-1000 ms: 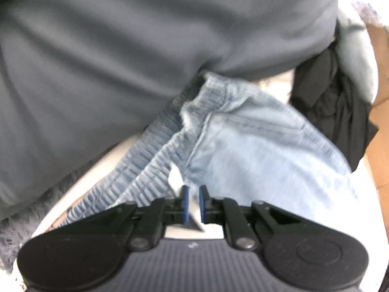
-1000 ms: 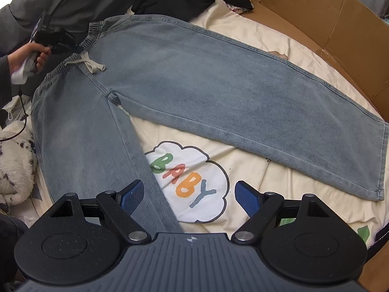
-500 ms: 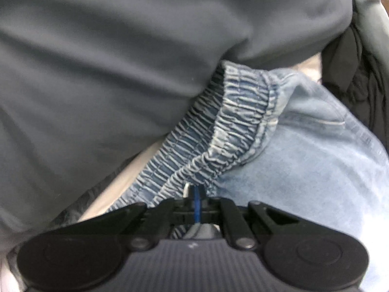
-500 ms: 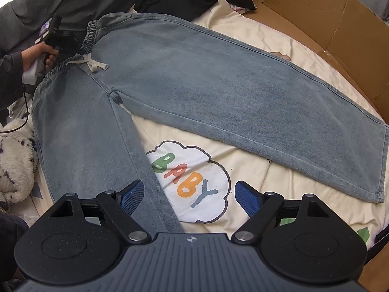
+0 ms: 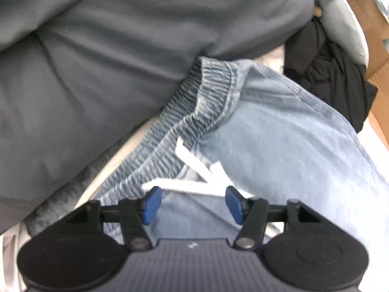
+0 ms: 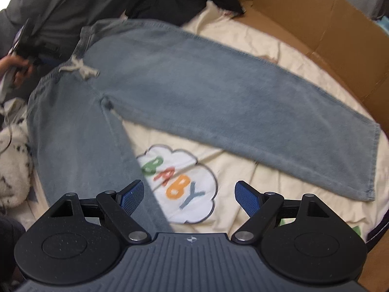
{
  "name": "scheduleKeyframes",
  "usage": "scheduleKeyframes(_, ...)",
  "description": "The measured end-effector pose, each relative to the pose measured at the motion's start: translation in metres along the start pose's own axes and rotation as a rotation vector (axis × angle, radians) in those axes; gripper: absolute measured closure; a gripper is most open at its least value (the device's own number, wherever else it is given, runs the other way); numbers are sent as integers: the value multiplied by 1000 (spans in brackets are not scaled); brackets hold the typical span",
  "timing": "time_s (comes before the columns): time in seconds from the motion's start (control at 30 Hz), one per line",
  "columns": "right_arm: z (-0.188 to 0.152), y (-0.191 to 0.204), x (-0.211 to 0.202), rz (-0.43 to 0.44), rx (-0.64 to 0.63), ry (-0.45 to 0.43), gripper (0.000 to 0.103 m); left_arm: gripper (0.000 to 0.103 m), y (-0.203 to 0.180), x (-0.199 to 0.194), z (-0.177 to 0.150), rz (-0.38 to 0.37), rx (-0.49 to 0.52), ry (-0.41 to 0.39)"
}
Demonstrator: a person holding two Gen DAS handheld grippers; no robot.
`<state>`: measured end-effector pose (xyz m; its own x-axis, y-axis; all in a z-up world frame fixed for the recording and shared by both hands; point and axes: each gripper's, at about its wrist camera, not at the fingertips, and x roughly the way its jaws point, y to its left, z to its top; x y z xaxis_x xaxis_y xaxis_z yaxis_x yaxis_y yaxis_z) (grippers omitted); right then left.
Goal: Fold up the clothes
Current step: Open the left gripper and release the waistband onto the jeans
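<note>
Both claws unloaded: left claw [image 5: 192,203] opening now, shut on waistband [image 5: 214,92] half second ago; right claw [image 6: 187,198] wide, unchanged. Jeans [image 6: 194,92] flat on bed sheet [image 6: 243,170]; drawstring [image 5: 194,170] loose.

Black linkages, silver pivot screws, ribbed grey bodies and blue pads [image 6: 248,198] are being shown on both grippers; grey clothing [image 5: 121,60] is being worn.
</note>
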<state>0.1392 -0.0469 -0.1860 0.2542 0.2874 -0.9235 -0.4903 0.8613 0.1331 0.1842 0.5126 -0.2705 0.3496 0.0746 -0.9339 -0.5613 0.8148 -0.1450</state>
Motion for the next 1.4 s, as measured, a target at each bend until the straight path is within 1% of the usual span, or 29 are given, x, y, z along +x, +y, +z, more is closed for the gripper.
scheduleKeyframes(0.1,6,-5,-11,-6,28,-39,16,38,2,-18,-7,17,-26,-2)
scheduleKeyframes(0.17,8,-7,-19,-14,25,-54,16,36,4,-33,-11,14,-35,0)
scheduleKeyframes(0.23,9,-9,-26,-36,11,-72,16,31,8,-51,-15,17,-36,-2)
scheduleKeyframes(0.3,11,-13,-33,-48,17,-88,16,26,12,-71,-20,39,-43,-11)
scheduleKeyframes(0.4,13,-19,-42,-48,51,-107,16,26,22,-97,-31,64,-75,-22)
scheduleKeyframes(0.53,15,-14,-51,-36,49,-123,16,27,34,-125,-49,91,-118,-29)
scheduleKeyframes(0.67,16,-3,-58,-21,-12,-152,16,27,39,-144,-67,93,-133,-48)
scheduleKeyframes(0.77,13,6,-58,-35,-75,-156,16,32,44,-148,-83,74,-180,-45)
scheduleKeyframes(0.83,10,10,-59,-47,-86,-163,16,37,44,-148,-94,70,-194,-42)
scheduleKeyframes(0.97,0,24,-66,-50,-122,-189,16,48,42,-137,-116,33,-218,-16)
scheduleKeyframes(1.03,-9,31,-71,-31,-158,-189,16,63,42,-127,-126,24,-229,8)
scheduleKeyframes(1.1,-17,39,-75,-24,-189,-181,16,70,42,-115,-135,24,-233,36)
scheduleKeyframes(1.2,-28,47,-79,-8,-186,-185,16,71,47,-94,-148,39,-248,77)
scheduleKeyframes(1.27,-33,50,-79,-1,-151,-190,16,76,53,-79,-155,26,-278,102)
scheduleKeyframes(1.3,-36,51,-78,4,-135,-189,16,80,55,-72,-158,14,-287,111)
scheduleKeyframes(1.4,-47,54,-70,13,-102,-173,16,82,53,-53,-165,5,-293,140)
